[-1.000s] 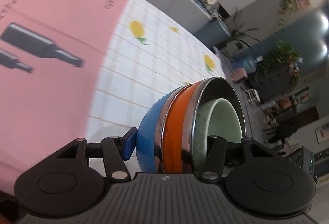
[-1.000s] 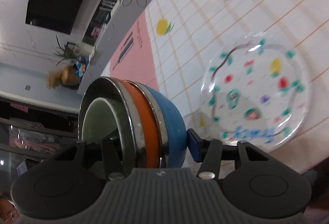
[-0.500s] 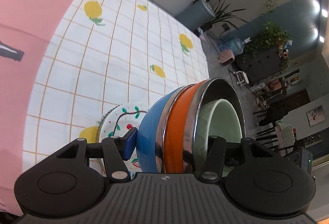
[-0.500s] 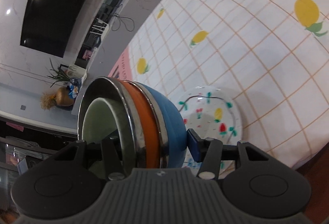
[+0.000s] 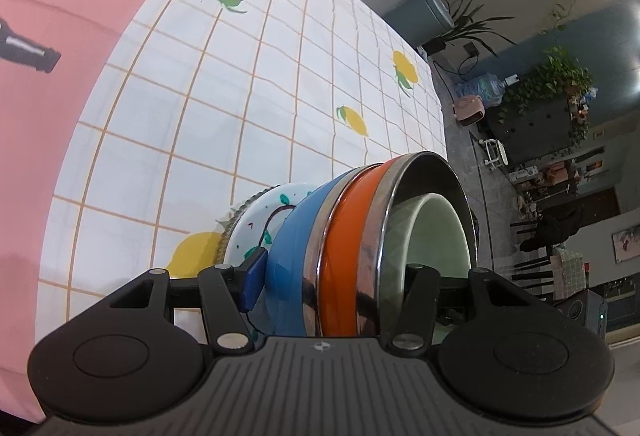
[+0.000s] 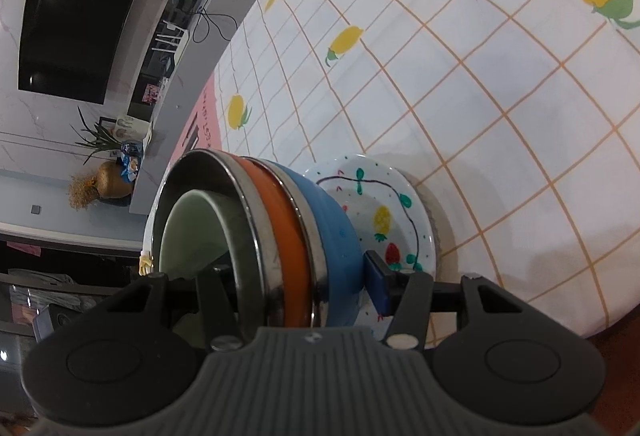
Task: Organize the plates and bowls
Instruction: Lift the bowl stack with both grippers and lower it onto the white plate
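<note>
Nested bowls (image 5: 344,256) on edge, mouth sideways, both tongs clamping

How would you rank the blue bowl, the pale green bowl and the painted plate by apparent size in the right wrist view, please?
1. Blue bowl, outermost of the nested stack.
2. Pale green bowl, nested innermost, so truly smaller.
Painted plate: partly hidden behind the stack and farther from the camera, so I would not rank it.

Left tool (image 5: 332,278) clamped across a nested bowl stack (image 5: 360,248) held on edge: blue outermost, then orange, steel-rimmed, pale green innermost. Behind the stack, a painted plate (image 5: 256,224) lies on the lemon-print cloth (image 5: 240,96) covering the bench.
</note>
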A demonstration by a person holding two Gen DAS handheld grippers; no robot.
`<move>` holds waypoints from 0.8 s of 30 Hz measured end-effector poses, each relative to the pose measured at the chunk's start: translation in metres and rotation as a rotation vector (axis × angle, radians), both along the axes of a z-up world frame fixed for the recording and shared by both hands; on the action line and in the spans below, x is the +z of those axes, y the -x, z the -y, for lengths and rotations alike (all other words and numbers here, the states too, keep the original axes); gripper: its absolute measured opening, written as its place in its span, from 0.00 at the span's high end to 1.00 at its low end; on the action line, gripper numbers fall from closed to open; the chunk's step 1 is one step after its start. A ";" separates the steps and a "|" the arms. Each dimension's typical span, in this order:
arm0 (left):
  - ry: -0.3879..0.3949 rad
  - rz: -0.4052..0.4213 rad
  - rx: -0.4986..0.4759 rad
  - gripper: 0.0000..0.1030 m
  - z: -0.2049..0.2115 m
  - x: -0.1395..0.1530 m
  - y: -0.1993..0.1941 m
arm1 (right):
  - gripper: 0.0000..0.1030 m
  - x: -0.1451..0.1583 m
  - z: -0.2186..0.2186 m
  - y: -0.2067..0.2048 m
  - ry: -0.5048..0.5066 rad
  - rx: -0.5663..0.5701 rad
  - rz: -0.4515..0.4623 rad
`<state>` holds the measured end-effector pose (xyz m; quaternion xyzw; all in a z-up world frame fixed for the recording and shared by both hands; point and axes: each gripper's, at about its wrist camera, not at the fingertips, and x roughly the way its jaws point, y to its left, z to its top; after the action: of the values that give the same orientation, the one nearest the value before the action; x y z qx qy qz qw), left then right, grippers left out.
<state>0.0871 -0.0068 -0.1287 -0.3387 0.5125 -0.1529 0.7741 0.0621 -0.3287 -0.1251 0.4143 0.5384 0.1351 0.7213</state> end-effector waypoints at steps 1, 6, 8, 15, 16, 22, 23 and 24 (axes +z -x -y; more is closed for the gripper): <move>0.000 -0.004 0.001 0.39 0.000 -0.001 -0.001 | 0.49 -0.001 0.000 -0.001 0.003 0.001 0.000; 0.006 -0.009 -0.007 0.40 0.004 -0.003 -0.002 | 0.49 -0.002 0.003 -0.003 0.011 -0.002 -0.007; 0.008 -0.007 -0.010 0.40 0.005 -0.003 -0.002 | 0.49 -0.001 0.004 -0.003 0.019 0.000 -0.001; 0.021 -0.012 -0.009 0.40 0.003 -0.006 -0.004 | 0.48 -0.001 0.003 -0.004 0.023 0.014 0.004; 0.020 -0.013 -0.007 0.40 0.002 -0.006 -0.005 | 0.48 -0.001 0.002 -0.005 0.028 0.017 0.006; -0.044 0.025 -0.015 0.43 0.004 0.004 -0.003 | 0.34 0.011 -0.006 -0.004 0.102 0.030 0.047; -0.046 0.028 -0.015 0.43 0.004 0.005 -0.003 | 0.34 0.014 -0.007 -0.003 0.120 0.032 0.057; -0.047 0.035 -0.011 0.43 0.003 0.005 -0.002 | 0.34 0.016 -0.008 -0.004 0.126 0.034 0.059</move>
<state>0.0889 -0.0093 -0.1233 -0.3149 0.5039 -0.1510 0.7900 0.0657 -0.3208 -0.1093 0.3547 0.5311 0.1252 0.7593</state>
